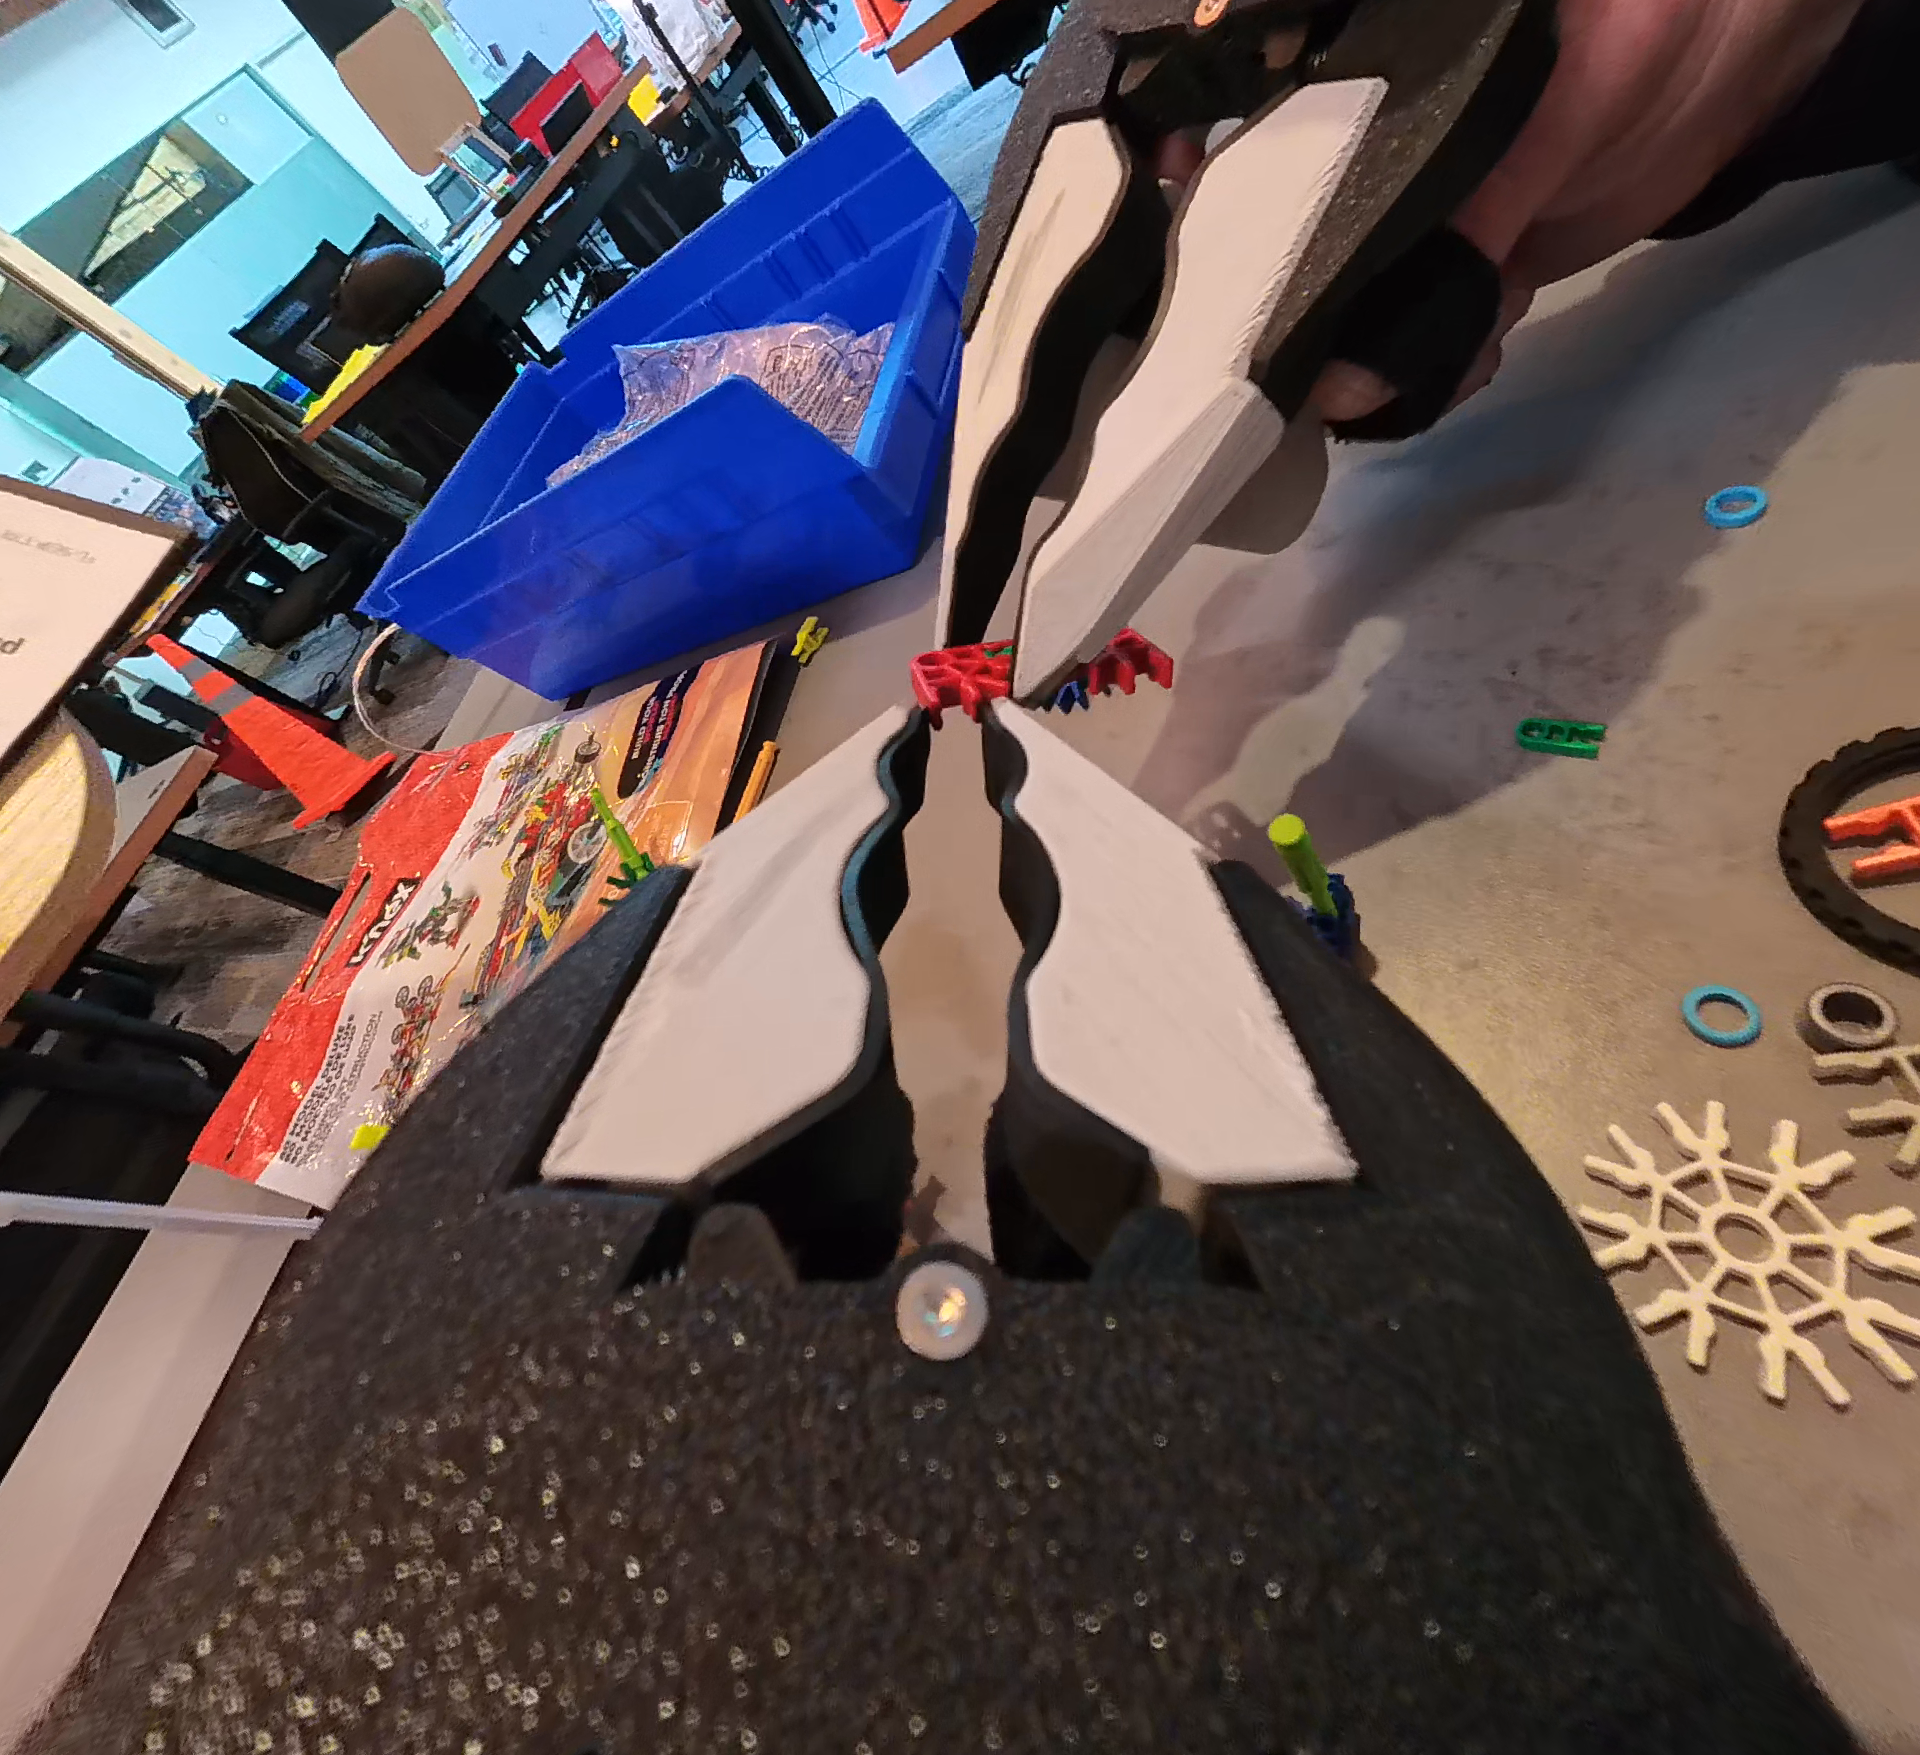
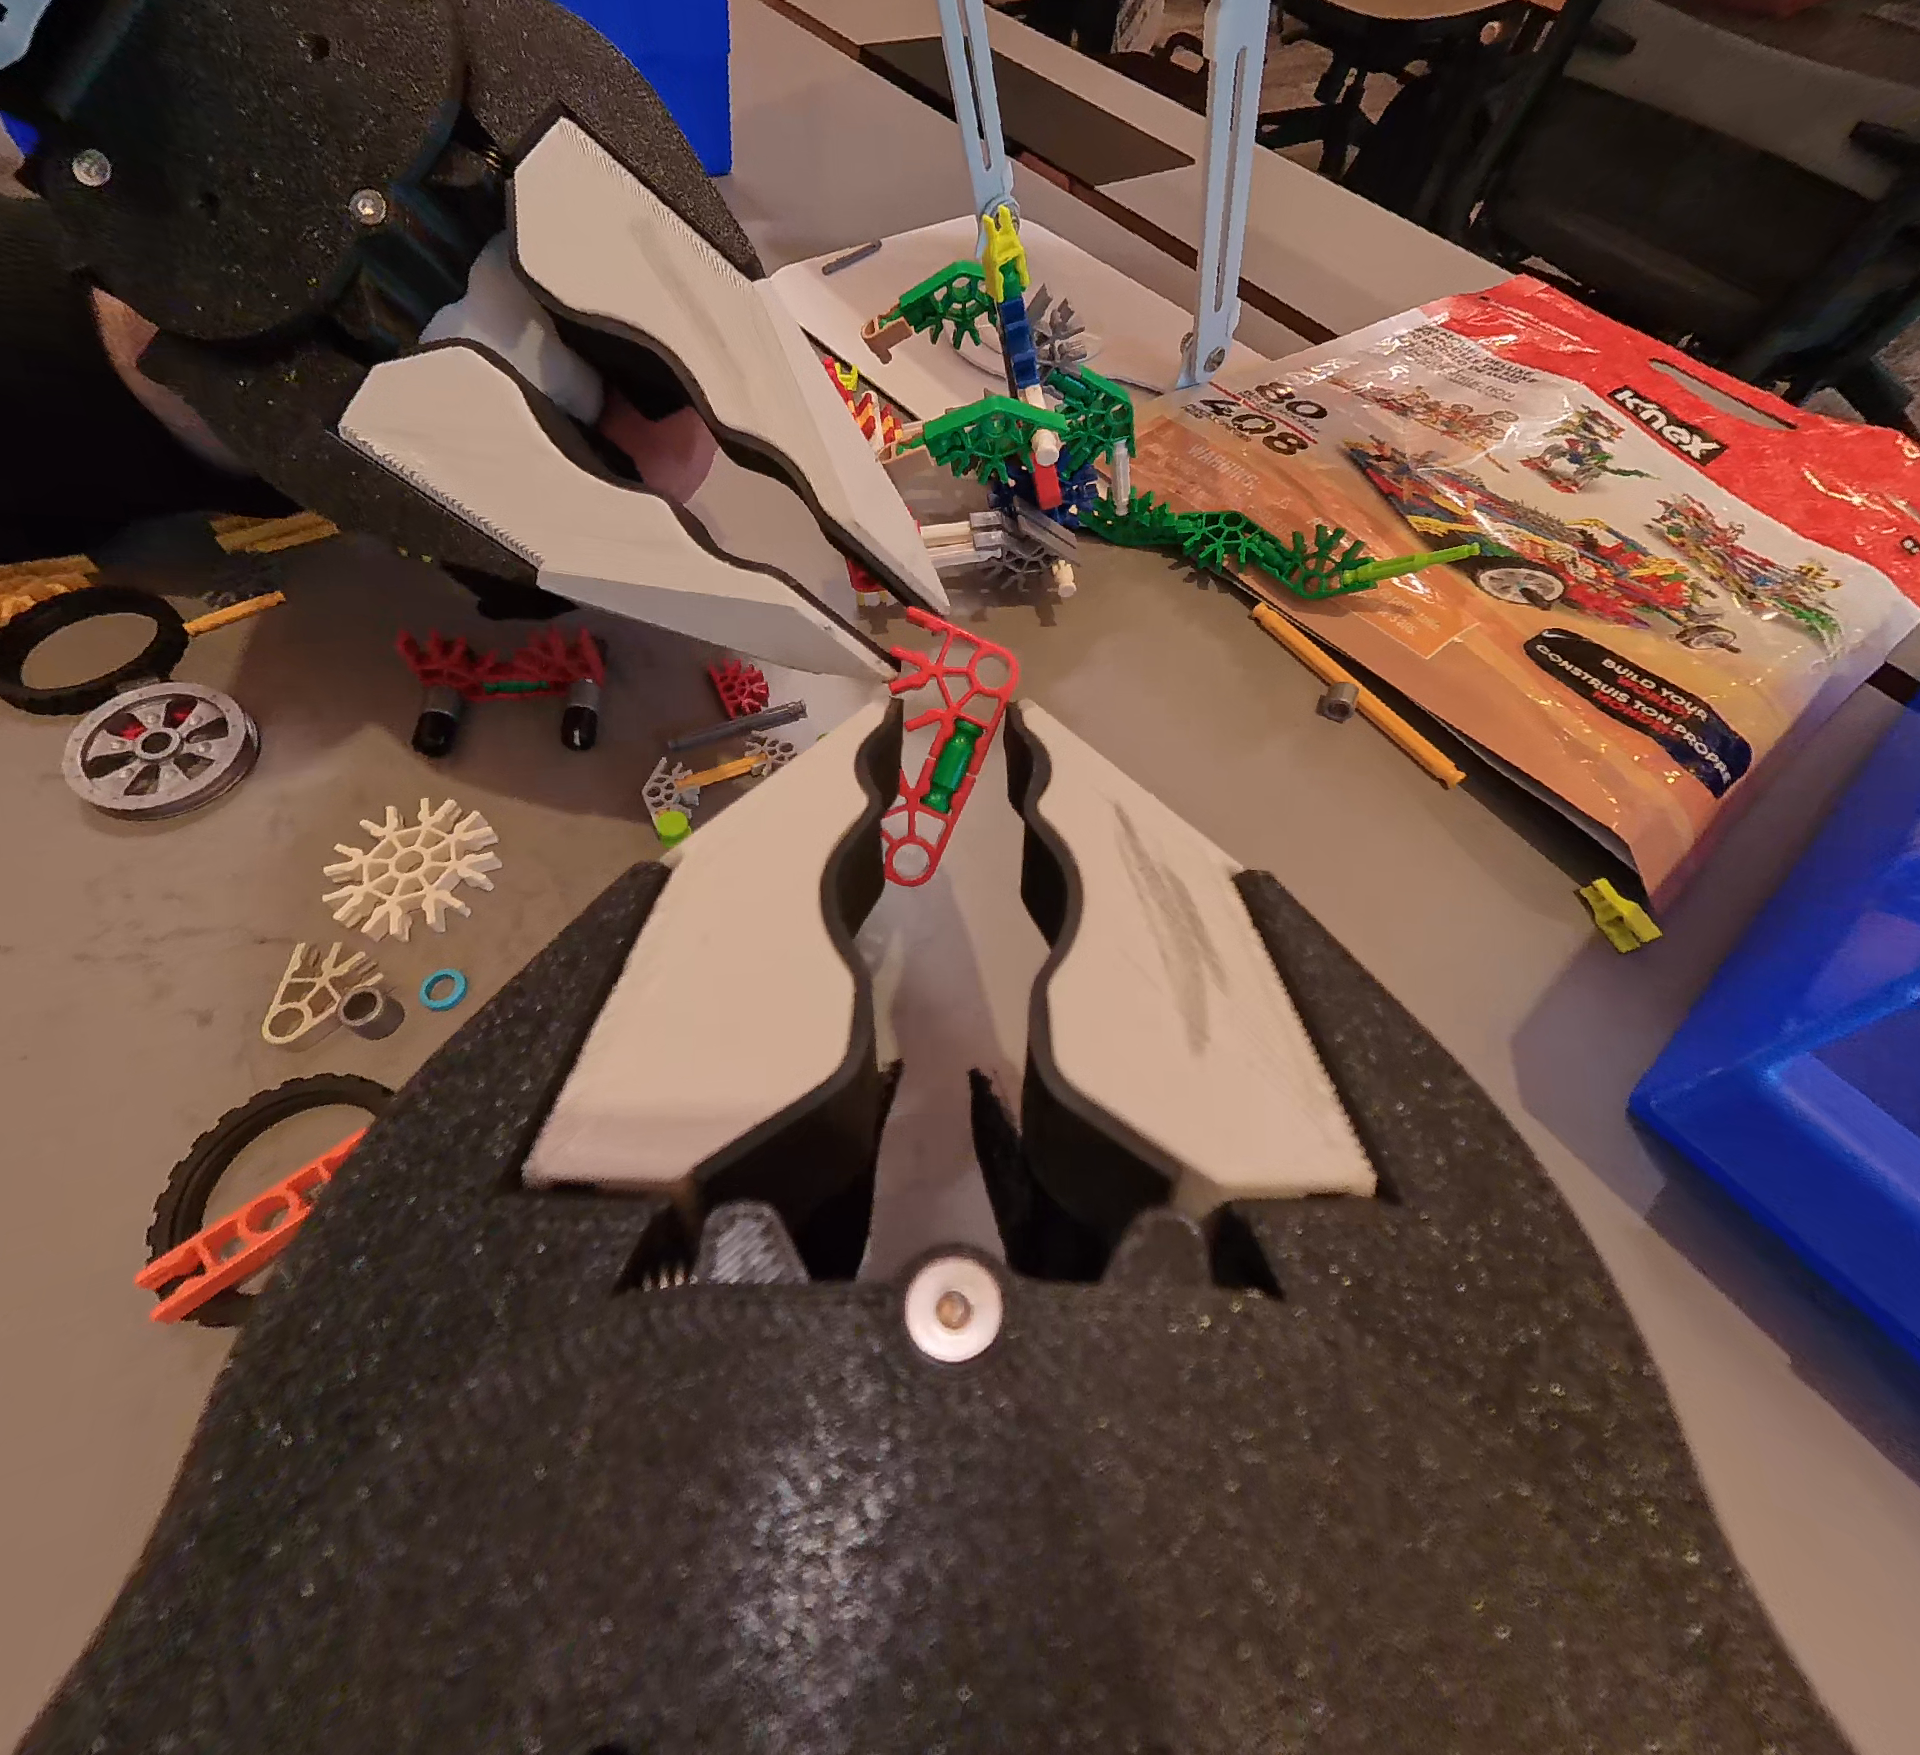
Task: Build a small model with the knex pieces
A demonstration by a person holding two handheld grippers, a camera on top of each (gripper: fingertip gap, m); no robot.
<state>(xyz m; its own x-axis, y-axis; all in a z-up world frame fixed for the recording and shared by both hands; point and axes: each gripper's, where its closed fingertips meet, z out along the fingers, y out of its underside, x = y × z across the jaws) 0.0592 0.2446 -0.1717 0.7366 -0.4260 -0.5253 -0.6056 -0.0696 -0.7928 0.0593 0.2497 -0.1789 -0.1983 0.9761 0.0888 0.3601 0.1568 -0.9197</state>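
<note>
Your grey tabletop (image 2: 1195,749) carries a blue plastic bin (image 1: 665,500) on its far left and a printed red-and-orange parts bag (image 2: 1558,542) on the right. Behind the grippers stands a green, blue and grey rod-and-connector model (image 2: 1039,448). On the near left lie a black rubber tyre ring (image 2: 78,645), a grey spoked wheel hub (image 2: 161,749) and a white snowflake connector (image 2: 410,869). Your right gripper (image 2: 951,718) is narrowed onto the red lattice connector with a short green rod (image 2: 940,760), gripping it between both pads above the table. Your left gripper (image 1: 951,718) meets that piece's far tip with its jaws nearly together; whether it actually pinches the piece, you cannot tell.
</note>
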